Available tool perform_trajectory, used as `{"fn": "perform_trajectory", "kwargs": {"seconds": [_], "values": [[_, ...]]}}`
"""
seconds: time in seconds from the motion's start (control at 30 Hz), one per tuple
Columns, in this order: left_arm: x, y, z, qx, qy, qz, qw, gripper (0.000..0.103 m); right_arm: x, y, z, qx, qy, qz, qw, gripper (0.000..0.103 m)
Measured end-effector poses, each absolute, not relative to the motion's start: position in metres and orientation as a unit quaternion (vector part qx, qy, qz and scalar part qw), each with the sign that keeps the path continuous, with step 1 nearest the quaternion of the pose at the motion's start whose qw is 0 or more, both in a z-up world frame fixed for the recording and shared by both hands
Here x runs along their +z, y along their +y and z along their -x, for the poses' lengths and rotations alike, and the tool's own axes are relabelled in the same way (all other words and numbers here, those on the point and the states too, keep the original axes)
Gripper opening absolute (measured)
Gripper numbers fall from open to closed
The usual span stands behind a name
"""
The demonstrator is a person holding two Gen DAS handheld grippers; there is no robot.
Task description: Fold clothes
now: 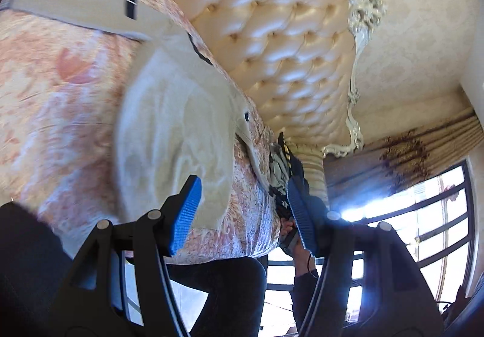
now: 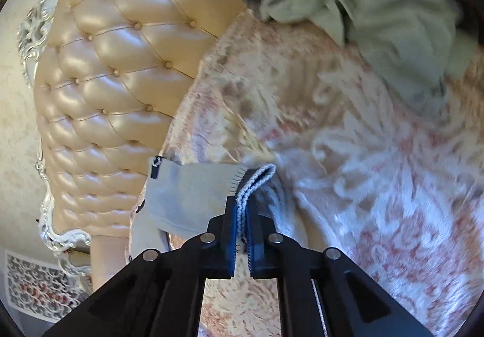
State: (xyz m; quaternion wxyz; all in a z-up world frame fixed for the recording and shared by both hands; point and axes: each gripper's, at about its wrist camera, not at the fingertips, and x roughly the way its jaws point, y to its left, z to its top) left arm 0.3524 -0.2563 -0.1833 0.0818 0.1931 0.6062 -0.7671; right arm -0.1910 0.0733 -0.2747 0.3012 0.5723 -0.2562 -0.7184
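A cream sweater (image 1: 172, 125) with grey trim lies spread on the pink floral bedspread (image 1: 60, 95), one sleeve (image 1: 75, 4) stretched out toward the far side. My left gripper (image 1: 242, 213) is open and empty, hovering just off the sweater's near hem. In the right wrist view my right gripper (image 2: 242, 216) is shut on a folded grey-cream edge of the sweater (image 2: 193, 195), held low over the bedspread (image 2: 363, 170).
A tufted cream headboard (image 1: 272, 34) stands behind the bed. A pile of other clothes, pale green cloth (image 2: 378, 4) and a dark garment with yellow marks, lies on the bed near it. A barred window (image 1: 423, 231) is to the side.
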Motion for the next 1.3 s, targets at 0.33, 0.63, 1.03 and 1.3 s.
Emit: {"fn": "perform_trajectory", "kwargs": {"seconds": [0.33,0.63,1.03,1.3], "values": [[-0.192,-0.264,-0.376,-0.759,0.618,-0.177,0.100,0.062,-0.217,0.066,0.228,-0.781,-0.170,-0.522,0.298,0.005],[-0.198,-0.283,-0.410,-0.754,0.619,-0.159,0.148,0.062,-0.263,0.076,0.234,-0.783,-0.101,-0.567,0.236,0.011],[-0.279,-0.440,-0.549,-0.691,0.669,-0.050,0.270,0.063,-0.183,0.105,0.143,-0.813,-0.083,-0.494,0.297,0.081],[-0.318,-0.494,-0.541,-0.695,0.661,-0.120,0.255,0.048,-0.149,0.045,0.041,-0.762,-0.087,-0.489,0.414,0.082]]}}
